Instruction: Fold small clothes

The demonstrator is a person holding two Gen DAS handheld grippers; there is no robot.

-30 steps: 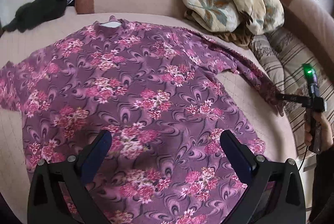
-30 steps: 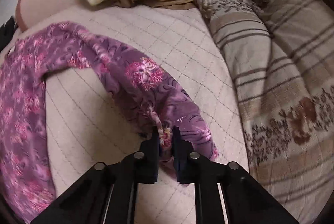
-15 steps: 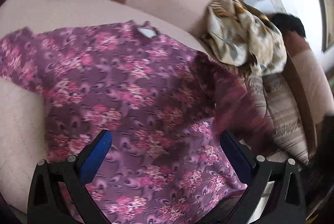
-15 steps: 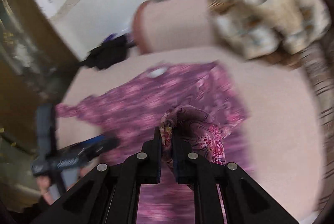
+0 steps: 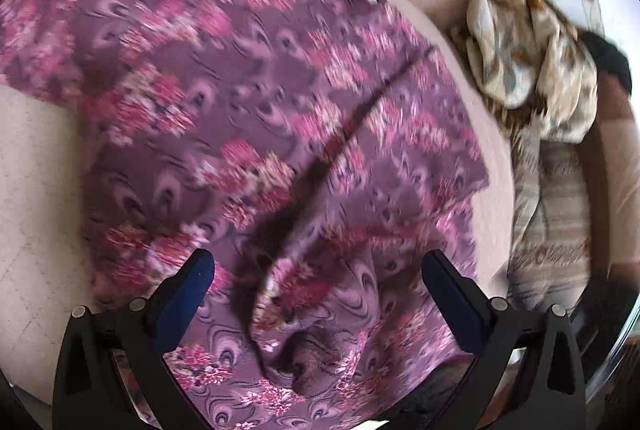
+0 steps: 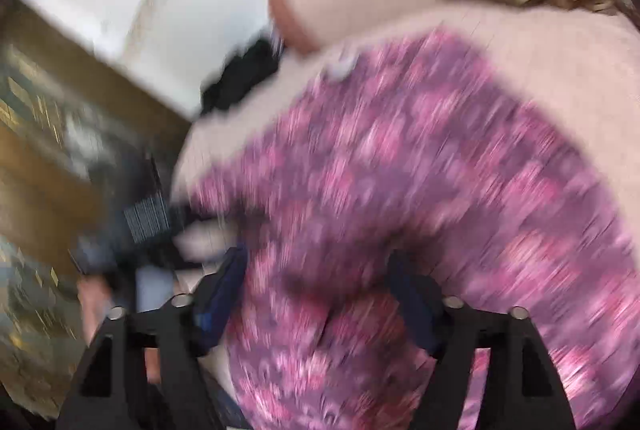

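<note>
A purple shirt with pink flowers point(image 5: 248, 117) lies spread on the pink sofa seat point(image 5: 36, 165). Its right sleeve point(image 5: 332, 294) lies folded across the body, bunched near the hem. My left gripper point(image 5: 318, 278) is open and empty, hovering over that bunched sleeve. In the blurred right wrist view the shirt point(image 6: 420, 189) fills the frame and my right gripper point(image 6: 316, 294) is open just above it, holding nothing. The left gripper's handle point(image 6: 140, 226) shows at the left there.
A cream floral cloth pile point(image 5: 532, 49) rests against the sofa back at the right, above a striped cushion point(image 5: 552, 213). A black garment point(image 6: 240, 77) lies at the seat's far end. A wooden cabinet point(image 6: 52, 165) stands beyond the sofa.
My right gripper carried the right sleeve leftward over the shirt body, then opened and let it go. My left gripper swung right and moved closer over the shirt's lower part.
</note>
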